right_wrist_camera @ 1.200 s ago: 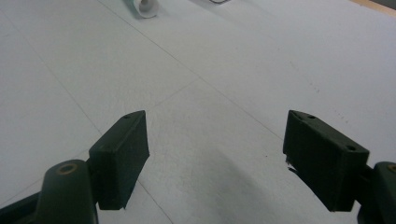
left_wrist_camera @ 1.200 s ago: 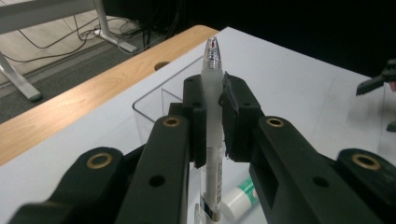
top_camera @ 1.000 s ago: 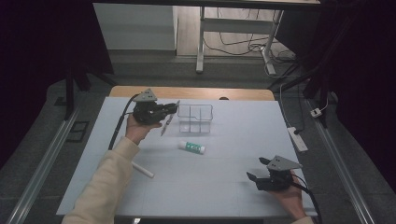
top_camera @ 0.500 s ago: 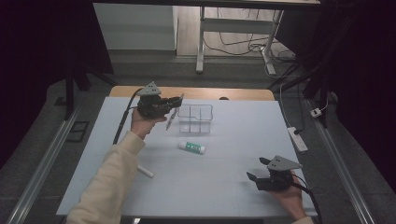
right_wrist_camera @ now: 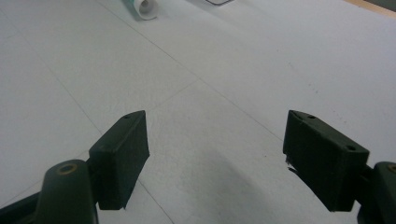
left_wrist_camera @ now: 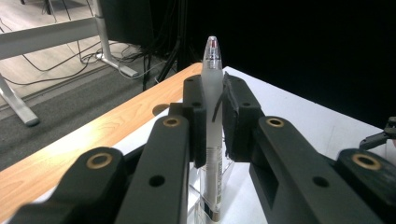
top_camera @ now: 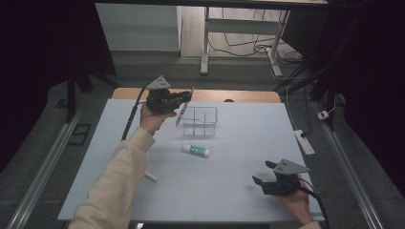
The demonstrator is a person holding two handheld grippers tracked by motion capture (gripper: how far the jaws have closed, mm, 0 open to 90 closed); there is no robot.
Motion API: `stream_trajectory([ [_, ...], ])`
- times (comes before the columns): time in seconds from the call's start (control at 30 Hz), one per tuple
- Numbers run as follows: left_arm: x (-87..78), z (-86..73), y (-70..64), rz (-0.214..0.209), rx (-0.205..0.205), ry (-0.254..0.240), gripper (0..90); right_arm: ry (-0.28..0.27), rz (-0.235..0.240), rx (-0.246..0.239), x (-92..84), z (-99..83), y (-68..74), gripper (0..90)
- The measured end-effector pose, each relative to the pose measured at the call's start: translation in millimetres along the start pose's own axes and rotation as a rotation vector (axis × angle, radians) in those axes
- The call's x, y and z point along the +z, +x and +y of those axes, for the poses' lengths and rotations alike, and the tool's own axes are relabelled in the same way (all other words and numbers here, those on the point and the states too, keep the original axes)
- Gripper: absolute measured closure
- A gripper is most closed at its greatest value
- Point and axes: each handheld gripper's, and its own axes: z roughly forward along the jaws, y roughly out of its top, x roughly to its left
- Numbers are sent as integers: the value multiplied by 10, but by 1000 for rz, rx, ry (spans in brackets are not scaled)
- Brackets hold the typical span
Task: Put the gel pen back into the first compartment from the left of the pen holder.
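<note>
**Pen clamped above the clear box**

Left gripper (top_camera: 184, 98), upper centre of the high view, pinches a pen (left_wrist_camera: 212, 107) just left of the box (top_camera: 200, 120). Right gripper (right_wrist_camera: 217, 158), lower right, rests with jaws spread on the table (top_camera: 239, 195).

A green-and-white glue stick (top_camera: 196, 150) lies on its side on the pale desk (top_camera: 248, 143), near the middle and just in front of a clear divided organiser box (top_camera: 199, 121). Closer to the near left edge rests a small white cap-like stick (top_camera: 151, 176). Beyond the desk, cables (top_camera: 248, 45) trail over the floor round a white metal frame leg (top_camera: 206, 43), and a white power strip (top_camera: 304, 142) lies at the right.
</note>
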Motion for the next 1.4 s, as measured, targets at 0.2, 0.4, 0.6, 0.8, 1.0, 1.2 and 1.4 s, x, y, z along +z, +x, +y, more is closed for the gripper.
stream_trajectory([
  [0.2, 69, 74, 10, 4, -11, -19, 801, 0, 0, 1, 1, -1, 5, 223],
  [0.4, 158, 113, 40, 11, -12, -24, 801, -1, 0, 0, 1, -2, 4, 223],
  [0.6, 255, 119, 111, 12, -36, -52, 801, 3, 3, 2, 5, -5, 7, 223],
  [0.8, 412, 89, 204, 44, -39, -48, 800, 0, 0, 2, 5, -7, 3, 223],
  [1.0, 510, 32, 274, 56, -50, -50, 798, 14, 0, 4, 3, -21, 2, 223],
  [1.2, 532, -22, 277, 75, -37, 0, 706, 15, -1, 6, 3, -32, -10, 223],
  [1.4, 412, -49, 264, 52, -30, 39, 523, 13, -1, 8, -5, -32, -4, 224],
])
